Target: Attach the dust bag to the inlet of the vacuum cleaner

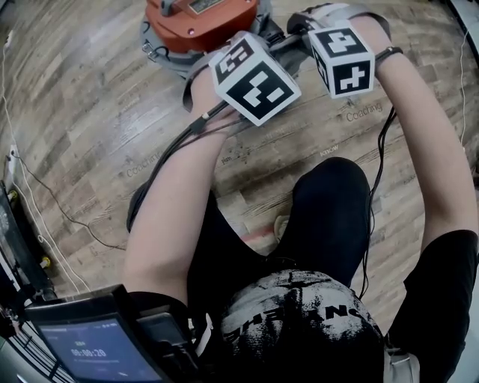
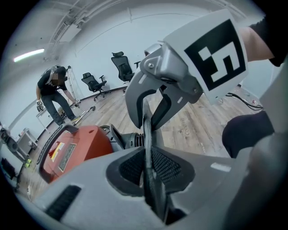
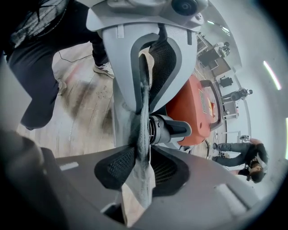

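Observation:
The orange vacuum cleaner (image 1: 196,21) stands on the wood floor at the top of the head view. Its black ribbed inlet (image 3: 167,129) points toward me, also seen as the inlet (image 2: 129,140) in the left gripper view. A grey dust bag (image 3: 140,134) hangs just in front of it, stretched thin between both grippers. My left gripper (image 2: 148,158) is shut on the bag's edge (image 2: 146,130). My right gripper (image 3: 139,167) is shut on the other edge, with bunched fabric between its pads. The two grippers face each other closely. In the head view their marker cubes (image 1: 254,75) hide the jaws.
A person (image 2: 55,93) bends over near office chairs (image 2: 122,67) at the back of the room. Another person (image 3: 245,155) stands beyond the vacuum. Thin cables (image 1: 45,202) trail across the floor at left. A screen (image 1: 97,348) sits at the lower left, close to my legs.

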The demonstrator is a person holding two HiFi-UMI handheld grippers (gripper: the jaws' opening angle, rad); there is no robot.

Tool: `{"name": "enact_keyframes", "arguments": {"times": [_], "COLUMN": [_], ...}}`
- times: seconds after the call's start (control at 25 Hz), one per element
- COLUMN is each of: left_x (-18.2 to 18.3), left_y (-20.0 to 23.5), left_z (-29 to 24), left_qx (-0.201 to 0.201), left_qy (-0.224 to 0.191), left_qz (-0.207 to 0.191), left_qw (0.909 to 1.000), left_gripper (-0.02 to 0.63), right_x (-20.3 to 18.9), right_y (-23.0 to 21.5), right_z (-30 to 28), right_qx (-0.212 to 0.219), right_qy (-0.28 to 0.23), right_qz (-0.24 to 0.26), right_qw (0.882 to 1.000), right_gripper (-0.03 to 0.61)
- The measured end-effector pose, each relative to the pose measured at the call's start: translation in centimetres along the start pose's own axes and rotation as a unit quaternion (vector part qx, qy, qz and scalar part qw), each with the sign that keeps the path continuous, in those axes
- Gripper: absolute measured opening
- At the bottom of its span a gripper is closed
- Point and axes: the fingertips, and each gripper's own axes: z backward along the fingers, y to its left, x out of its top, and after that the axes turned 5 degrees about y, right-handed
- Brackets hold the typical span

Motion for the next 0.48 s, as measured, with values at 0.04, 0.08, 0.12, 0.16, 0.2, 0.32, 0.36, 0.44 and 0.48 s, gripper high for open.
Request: {"name": "enact_keyframes", "arguments": {"times": [0.04,0.08,0.12,0.16,0.2,0.32,0.36,0.44,0.48], "left_x": [0.0,0.0,0.0,-0.2,-0.3,-0.7,-0.6,-0.2,0.0], "left_y": [0.0,-0.1,-0.1,-0.2,-0.3,-0.5,-0.6,-0.6,-0.7], "left_z": [0.0,0.0,0.0,-0.1,-0.1,-0.2,-0.1,0.1,0.3], "left_qx": [0.004,0.008,0.009,0.007,0.005,0.0,-0.001,-0.003,-0.005], "left_qy": [0.001,0.001,0.001,0.001,0.001,0.001,-0.001,-0.01,-0.015], "left_qz": [-0.005,-0.01,-0.013,-0.012,-0.012,-0.013,-0.013,-0.011,-0.01], "left_qw": [1.0,0.9999,0.9999,0.9999,0.9999,0.9999,0.9999,0.9999,0.9998], "left_gripper": [0.062,0.08,0.102,0.125,0.143,0.189,0.198,0.207,0.207], "right_x": [-0.1,-0.2,-0.3,-0.4,-0.4,-0.6,-0.6,-0.4,-0.2], "right_y": [-0.1,-0.2,-0.2,-0.1,0.1,1.1,1.2,1.3,1.2], "right_z": [0.0,0.0,0.0,0.0,-0.1,-0.3,-0.3,-0.1,0.0], "right_qx": [-0.004,-0.007,-0.007,-0.006,-0.002,0.008,0.008,0.005,0.003], "right_qy": [0.0,0.0,-0.001,-0.002,-0.002,0.001,-0.001,-0.012,-0.018], "right_qz": [-0.005,-0.011,-0.018,-0.024,-0.026,-0.024,-0.025,-0.033,-0.039], "right_qw": [1.0,1.0,1.0,1.0,1.0,1.0,1.0,0.999,0.999], "right_gripper": [0.118,0.139,0.163,0.186,0.198,0.226,0.23,0.23,0.23]}}
